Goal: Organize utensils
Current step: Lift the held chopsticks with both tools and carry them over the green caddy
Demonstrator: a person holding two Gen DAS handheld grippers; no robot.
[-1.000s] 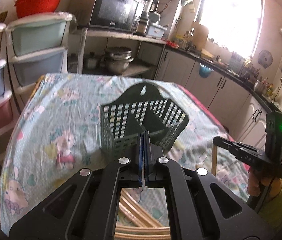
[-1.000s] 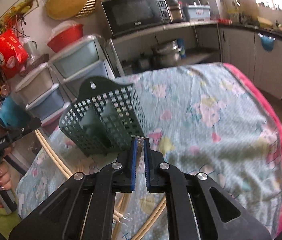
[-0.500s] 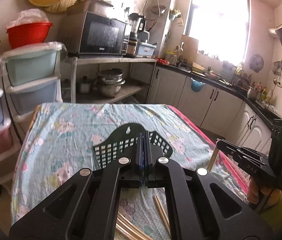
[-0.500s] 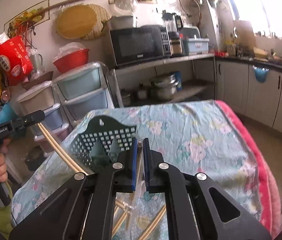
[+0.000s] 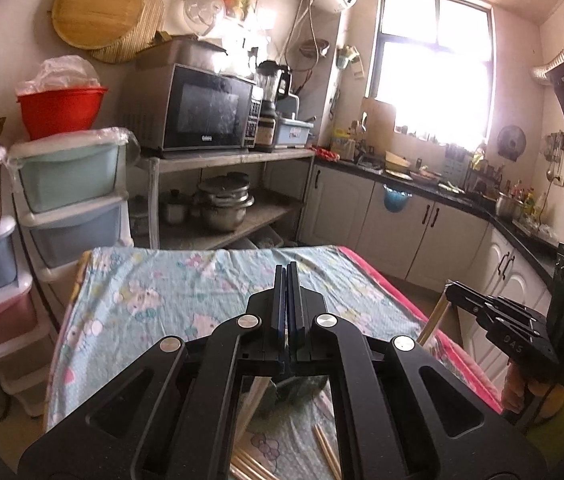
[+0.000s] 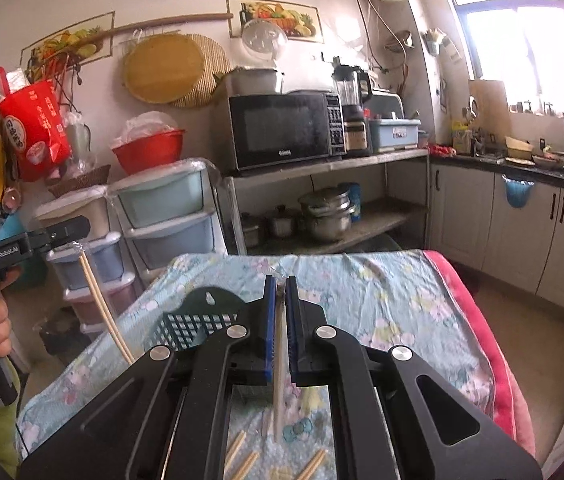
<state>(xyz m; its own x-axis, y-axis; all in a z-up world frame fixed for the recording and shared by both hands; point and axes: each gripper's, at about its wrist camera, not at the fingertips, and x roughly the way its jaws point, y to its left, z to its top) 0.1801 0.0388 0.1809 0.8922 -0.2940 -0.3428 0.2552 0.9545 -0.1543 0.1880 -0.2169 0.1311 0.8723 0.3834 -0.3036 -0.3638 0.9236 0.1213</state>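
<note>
L claw (image 6: 76, 245) clenched on chopsticks (image 6: 102, 304), R claw (image 6: 281, 280) clenched on wrapped chopsticks (image 6: 279, 368), basket (image 6: 194, 322) below

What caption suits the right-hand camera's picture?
Right gripper clamps wrapped chopsticks above a green basket; left gripper holds another pair.

Dark green slotted utensil basket (image 6: 192, 322) upright on tabletop. Loose wooden chopsticks (image 6: 242, 458) lie flat just beside it; wrapped pairs (image 6: 279, 360) raised above it, hanging steeply.

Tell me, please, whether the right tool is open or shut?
Shut: the right tool clamps a chopstick between its blue pads.
</note>
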